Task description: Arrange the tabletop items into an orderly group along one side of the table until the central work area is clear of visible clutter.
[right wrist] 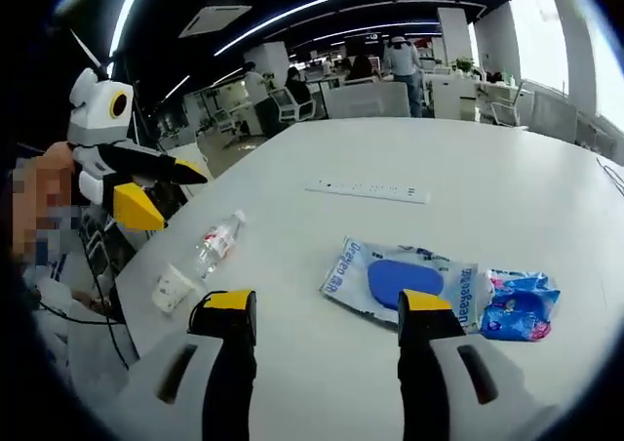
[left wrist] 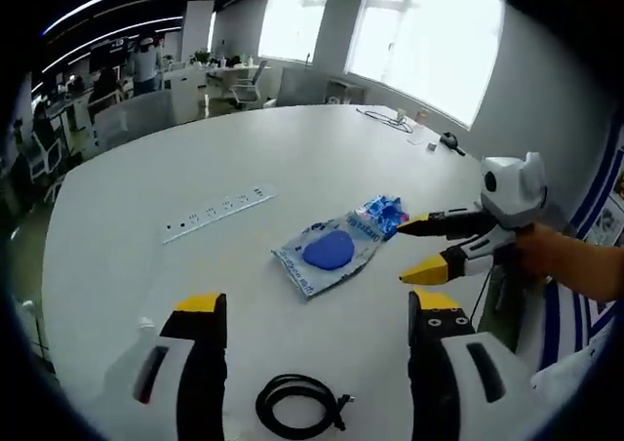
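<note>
A clear plastic bag with a blue object inside lies on the white table; a crumpled blue wrapper touches its right end. My left gripper is open above a coiled black cable. The right gripper enters from the right, open, its yellow tips just beside the bag. In the right gripper view my right gripper is open just short of the bag and wrapper. A lying water bottle and a tipped paper cup rest at the left edge, near the left gripper.
A white power strip lies flat on the table beyond the bag, also the power strip in the right gripper view. Cables and small items sit at the far edge by the windows. Office chairs and people stand behind the table.
</note>
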Tool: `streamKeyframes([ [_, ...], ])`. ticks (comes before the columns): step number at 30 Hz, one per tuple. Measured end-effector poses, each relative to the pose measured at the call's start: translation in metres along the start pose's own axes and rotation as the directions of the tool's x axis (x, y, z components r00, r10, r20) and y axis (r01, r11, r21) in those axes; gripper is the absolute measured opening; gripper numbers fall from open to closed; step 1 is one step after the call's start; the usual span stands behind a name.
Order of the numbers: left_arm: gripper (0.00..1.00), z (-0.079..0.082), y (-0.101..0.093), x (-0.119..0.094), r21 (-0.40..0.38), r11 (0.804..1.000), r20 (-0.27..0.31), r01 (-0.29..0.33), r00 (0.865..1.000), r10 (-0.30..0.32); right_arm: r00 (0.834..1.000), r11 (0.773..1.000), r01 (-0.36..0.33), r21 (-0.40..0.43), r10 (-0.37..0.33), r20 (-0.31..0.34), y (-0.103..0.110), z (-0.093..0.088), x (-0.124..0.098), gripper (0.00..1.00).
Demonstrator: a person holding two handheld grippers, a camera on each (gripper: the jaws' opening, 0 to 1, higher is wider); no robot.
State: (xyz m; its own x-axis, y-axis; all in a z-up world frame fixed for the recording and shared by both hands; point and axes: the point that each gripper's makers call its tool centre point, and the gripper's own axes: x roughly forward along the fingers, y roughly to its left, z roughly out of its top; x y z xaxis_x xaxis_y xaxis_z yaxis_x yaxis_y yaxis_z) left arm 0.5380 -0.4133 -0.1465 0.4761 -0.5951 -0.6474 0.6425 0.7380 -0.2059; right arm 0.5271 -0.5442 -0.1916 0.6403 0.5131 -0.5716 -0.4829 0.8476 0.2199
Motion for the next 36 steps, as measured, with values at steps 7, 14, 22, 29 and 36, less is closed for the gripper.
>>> streamKeyframes([
  [7, 0.77, -0.039, 0.009, -0.023, -0.042, 0.998, -0.018, -0.055, 0.998, 0.054, 0.997, 0.997, -0.069, -0.040, 0.067, -0.034, 0.036, -0.005, 0.021, 0.57],
  [14, 0.75, -0.076, 0.014, -0.037, -0.081, 0.992, -0.044, -0.097, 0.995, 0.094, 0.990, 0.989, -0.123, -0.081, 0.117, -0.075, 0.064, -0.013, 0.037, 0.57],
  [22, 0.73, -0.112, 0.012, -0.043, -0.131, 0.984, -0.070, -0.120, 0.991, 0.111, 0.979, 0.978, -0.176, -0.109, 0.162, -0.127, 0.090, -0.027, 0.054, 0.56],
  [29, 0.68, -0.134, 0.010, -0.042, -0.148, 0.980, -0.093, -0.133, 0.988, 0.120, 0.969, 0.971, -0.204, -0.126, 0.182, -0.165, 0.103, -0.039, 0.067, 0.56],
  [36, 0.58, -0.160, 0.009, -0.035, -0.174, 0.971, -0.120, -0.162, 0.983, 0.142, 0.960, 0.965, -0.223, -0.139, 0.193, -0.206, 0.112, -0.053, 0.078, 0.54],
])
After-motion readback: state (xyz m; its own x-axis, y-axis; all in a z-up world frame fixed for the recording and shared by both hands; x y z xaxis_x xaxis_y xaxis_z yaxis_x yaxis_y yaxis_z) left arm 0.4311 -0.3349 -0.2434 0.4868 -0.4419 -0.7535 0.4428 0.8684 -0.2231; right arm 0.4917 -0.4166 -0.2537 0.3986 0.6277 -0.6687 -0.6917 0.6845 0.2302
